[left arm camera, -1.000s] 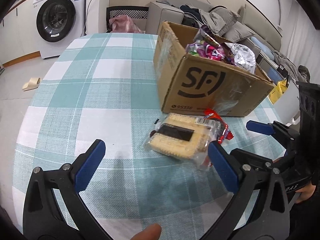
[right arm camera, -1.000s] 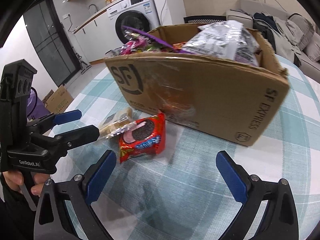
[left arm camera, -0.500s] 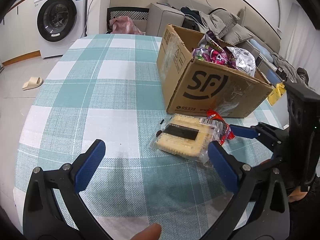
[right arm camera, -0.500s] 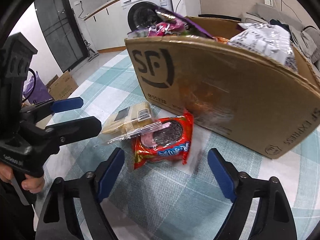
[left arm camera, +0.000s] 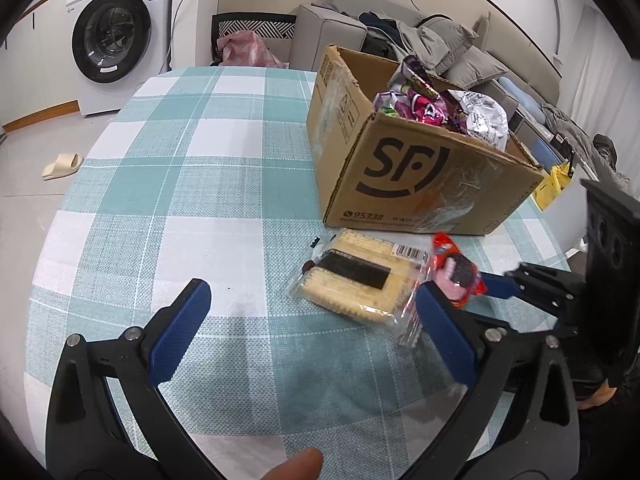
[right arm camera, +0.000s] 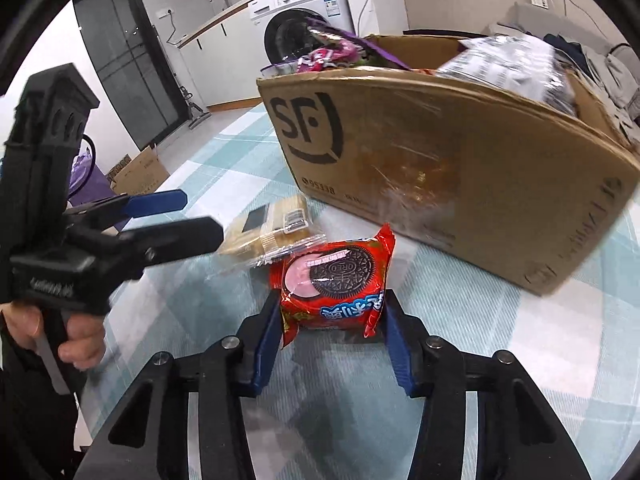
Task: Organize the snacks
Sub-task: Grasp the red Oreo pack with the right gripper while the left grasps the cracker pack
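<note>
A red Oreo packet point(right arm camera: 334, 280) lies on the checked tablecloth in front of a cardboard SF box point(right arm camera: 440, 168) full of snack bags. My right gripper point(right arm camera: 330, 316) is shut on the Oreo packet's near end. A clear pack of yellow crackers point(left arm camera: 356, 280) lies just left of the Oreo packet point(left arm camera: 456, 272). My left gripper point(left arm camera: 312, 316) is open and empty, hovering just before the cracker pack, its right finger beside it. The left gripper also shows in the right wrist view point(right arm camera: 180, 216), and the SF box stands behind the packs point(left arm camera: 420, 168).
The round table point(left arm camera: 180, 184) has a teal and white checked cloth. A washing machine point(left arm camera: 116, 36) stands at the back left, a sofa with clothes point(left arm camera: 420, 36) behind the box. A small cardboard box point(right arm camera: 140, 172) sits on the floor.
My right gripper has moved forward and closed on the Oreo packet. My left gripper stays open and has drawn back slightly from the cracker pack.
</note>
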### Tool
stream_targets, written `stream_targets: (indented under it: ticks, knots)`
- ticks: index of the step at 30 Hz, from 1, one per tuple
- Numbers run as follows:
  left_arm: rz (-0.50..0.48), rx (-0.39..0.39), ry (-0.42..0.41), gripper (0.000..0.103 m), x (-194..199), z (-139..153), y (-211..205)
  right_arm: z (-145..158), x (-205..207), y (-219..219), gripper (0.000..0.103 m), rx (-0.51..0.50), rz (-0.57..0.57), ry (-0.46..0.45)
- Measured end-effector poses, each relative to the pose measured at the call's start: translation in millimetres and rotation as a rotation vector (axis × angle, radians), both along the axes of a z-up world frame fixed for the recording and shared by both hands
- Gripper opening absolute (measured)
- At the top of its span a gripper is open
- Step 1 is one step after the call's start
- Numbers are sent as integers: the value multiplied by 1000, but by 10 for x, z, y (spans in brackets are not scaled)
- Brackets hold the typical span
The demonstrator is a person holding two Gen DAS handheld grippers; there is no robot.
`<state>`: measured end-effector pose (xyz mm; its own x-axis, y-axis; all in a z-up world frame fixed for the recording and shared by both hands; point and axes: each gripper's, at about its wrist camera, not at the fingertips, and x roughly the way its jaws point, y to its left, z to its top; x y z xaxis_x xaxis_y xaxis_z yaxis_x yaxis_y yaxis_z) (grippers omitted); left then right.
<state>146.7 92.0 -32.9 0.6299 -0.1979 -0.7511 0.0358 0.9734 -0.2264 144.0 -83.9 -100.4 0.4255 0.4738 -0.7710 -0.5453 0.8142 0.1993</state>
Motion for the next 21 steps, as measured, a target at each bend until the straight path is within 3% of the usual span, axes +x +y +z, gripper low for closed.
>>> stream_targets:
  ticks: [12,18,21]
  knots:
    - [-82,26,80,102,157,-267,-281,14,-31,-449,48,45,-85,7]
    - [-136,50,83,102,222,-304,-435,58,-52,-569,48,52,-99,1]
    - [-135,97,85,102,236,-322,-499,88,-71,-632,48,54,-102,2]
